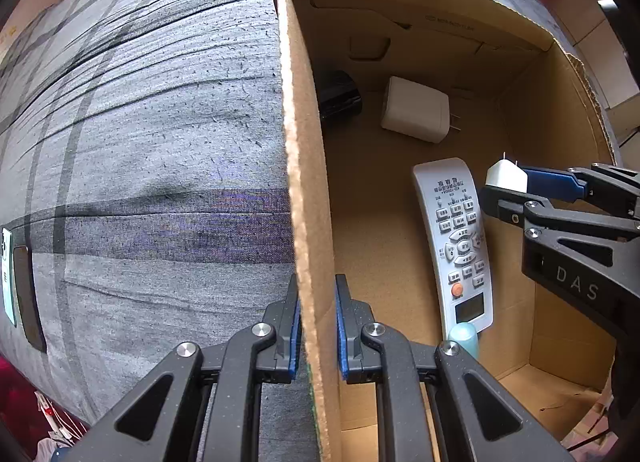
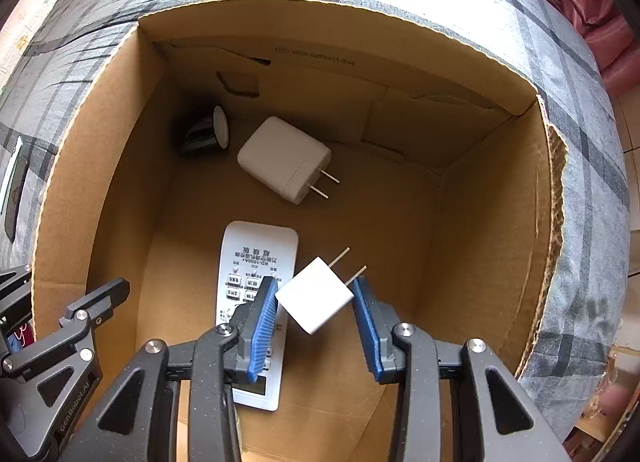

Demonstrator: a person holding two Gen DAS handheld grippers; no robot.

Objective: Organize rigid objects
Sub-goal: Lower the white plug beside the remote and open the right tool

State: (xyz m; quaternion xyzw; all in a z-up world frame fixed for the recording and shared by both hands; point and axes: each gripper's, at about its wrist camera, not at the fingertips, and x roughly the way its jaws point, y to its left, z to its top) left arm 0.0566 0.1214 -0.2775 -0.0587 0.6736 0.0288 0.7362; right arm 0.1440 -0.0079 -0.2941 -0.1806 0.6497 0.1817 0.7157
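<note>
Here the left gripper (image 1: 316, 328) pinches the box (image 1: 308, 182) wall; the right gripper (image 2: 316, 302) pinches a small plug (image 2: 316, 294), a remote (image 2: 256, 262) at 9 o'clock

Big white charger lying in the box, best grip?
Take the large white charger across its smooth body, from straight above. It lies flat on the cardboard box floor, prongs pointing right, so avoid that end; probably pinch its two long side faces.

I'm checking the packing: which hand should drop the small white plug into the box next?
Right. Its gripper already holds the small white plug above the cardboard box, while the left gripper is clamped on the box wall.
</note>
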